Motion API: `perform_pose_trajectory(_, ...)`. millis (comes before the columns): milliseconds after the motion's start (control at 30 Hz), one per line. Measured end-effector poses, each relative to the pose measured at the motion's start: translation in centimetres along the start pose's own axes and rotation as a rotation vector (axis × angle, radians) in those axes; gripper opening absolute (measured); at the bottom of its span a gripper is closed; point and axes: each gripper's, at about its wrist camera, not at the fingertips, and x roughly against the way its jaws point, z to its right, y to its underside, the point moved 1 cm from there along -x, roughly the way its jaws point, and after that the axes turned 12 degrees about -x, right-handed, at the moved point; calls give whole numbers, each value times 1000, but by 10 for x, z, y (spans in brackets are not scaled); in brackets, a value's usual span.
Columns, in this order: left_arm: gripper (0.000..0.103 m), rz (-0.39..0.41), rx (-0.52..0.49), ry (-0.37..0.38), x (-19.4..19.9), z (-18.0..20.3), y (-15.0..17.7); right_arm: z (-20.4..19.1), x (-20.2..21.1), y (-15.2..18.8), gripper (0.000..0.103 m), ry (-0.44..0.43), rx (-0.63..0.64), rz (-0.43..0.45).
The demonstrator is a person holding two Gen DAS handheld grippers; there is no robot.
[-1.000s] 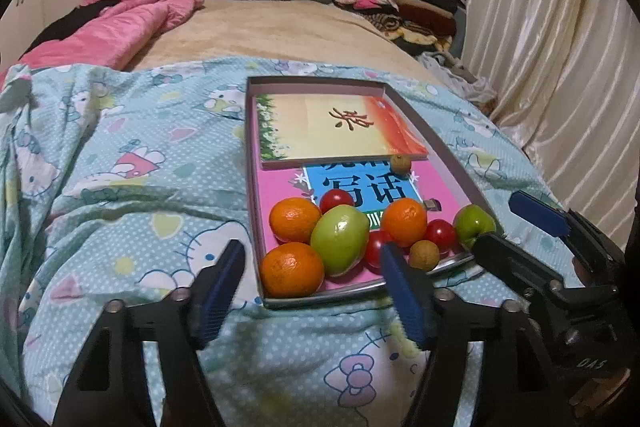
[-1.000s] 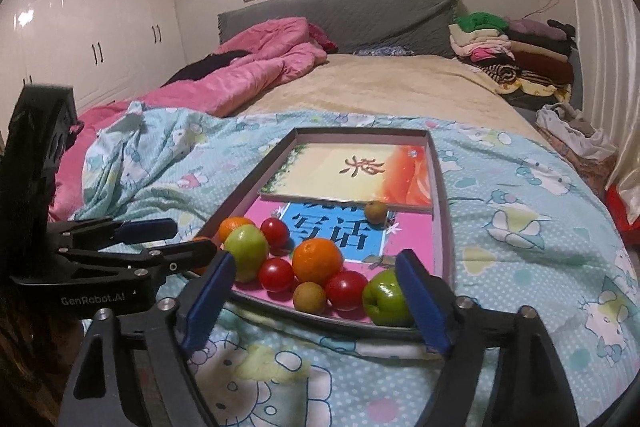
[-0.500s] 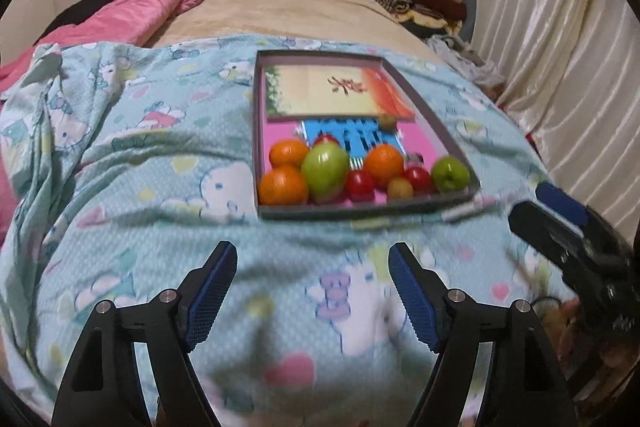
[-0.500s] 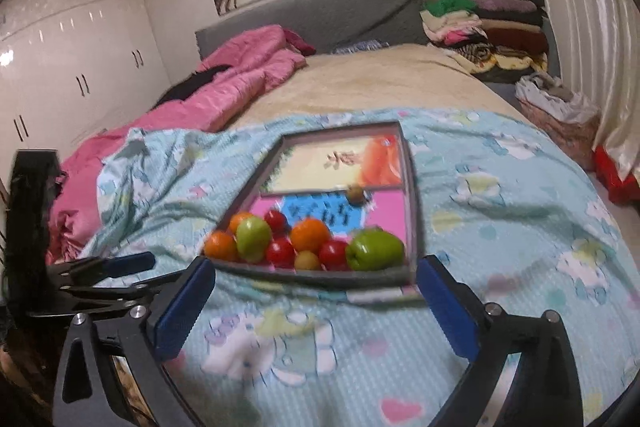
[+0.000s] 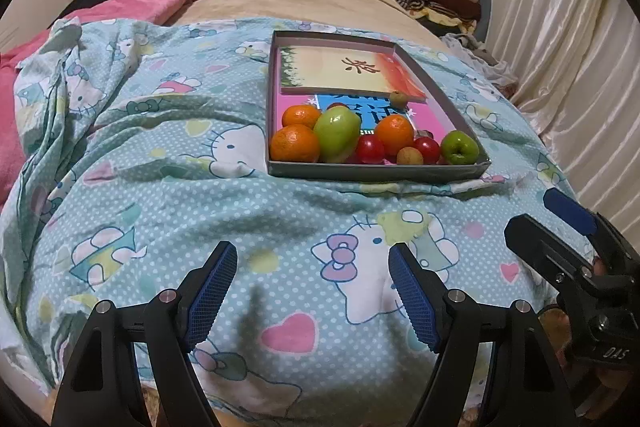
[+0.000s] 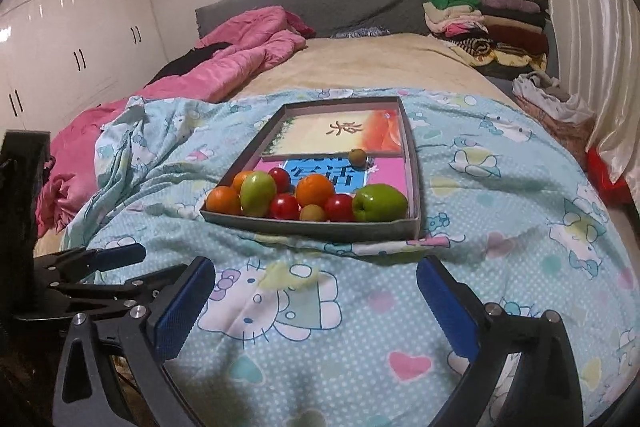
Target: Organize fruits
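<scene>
Left gripper (image 5: 312, 297): jaws apart, nothing between them, over the blue cartoon-print quilt (image 5: 168, 195), well short of the tray. Grey tray (image 5: 376, 171) lies flat on the quilt, mid-bed. Along its near edge, left to right: two oranges (image 5: 295, 143), a large green fruit (image 5: 337, 133), a third orange (image 5: 395, 134), red cherry tomatoes (image 5: 370, 148), a small tan fruit (image 5: 409, 156), possibly a longan, and a green apple (image 5: 460, 147) in the right corner. One small brown fruit (image 5: 398, 98) sits apart, farther back, against the booklets (image 5: 352, 73) lining the tray. Right gripper (image 6: 316, 301): jaws spread wide, empty.
</scene>
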Motion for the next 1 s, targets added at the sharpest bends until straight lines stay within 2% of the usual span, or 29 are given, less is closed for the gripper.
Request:
perform_pose_trajectory(167, 79, 16, 9, -4, 1, -2, -2, 2, -5, 1, 102, 24, -3, -7)
perform_pose_trajectory(500, 79, 55, -7, -35, 8, -1, -5, 2, -3, -1, 102, 46, 15, 32)
perform_pose_trajectory(1000, 79, 58, 0, -56, 10, -4, -6, 1, -4, 1, 102, 50, 21, 30)
